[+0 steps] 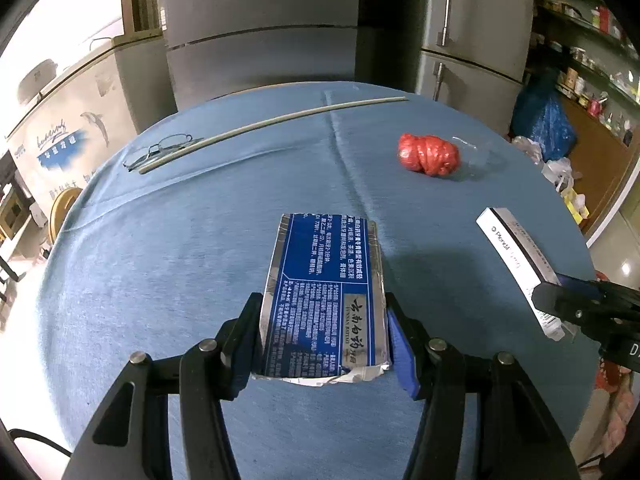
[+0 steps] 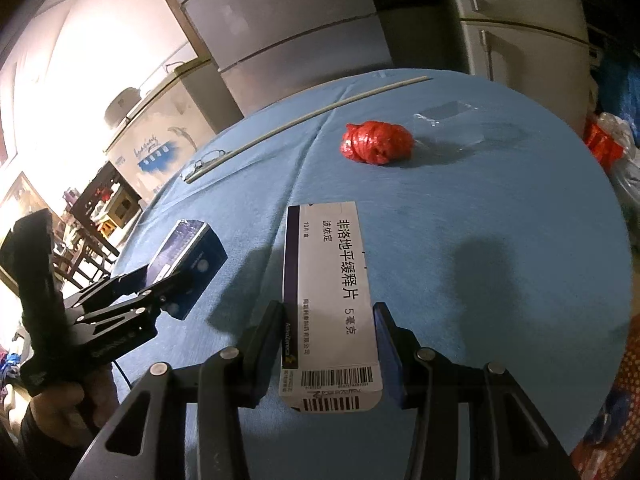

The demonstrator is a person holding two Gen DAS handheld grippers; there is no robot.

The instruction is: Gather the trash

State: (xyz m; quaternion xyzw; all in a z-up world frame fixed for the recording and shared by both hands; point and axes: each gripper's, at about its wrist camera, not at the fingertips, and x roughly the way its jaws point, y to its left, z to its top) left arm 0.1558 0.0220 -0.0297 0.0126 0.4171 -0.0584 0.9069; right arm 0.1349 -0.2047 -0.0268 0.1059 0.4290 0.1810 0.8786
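My left gripper is shut on a blue and silver toothpaste box, held above the blue tablecloth. My right gripper is shut on a white medicine box with a purple stripe and barcodes. In the left wrist view the white medicine box shows at the right edge, in the right gripper. In the right wrist view the blue box is at the left in the left gripper, which a hand holds. A crumpled red plastic bag lies further back on the cloth.
A clear plastic tray lies beside the red bag. Eyeglasses and a long pale rod lie at the far left of the table. Grey fridges stand behind; bags and shelves fill the right side.
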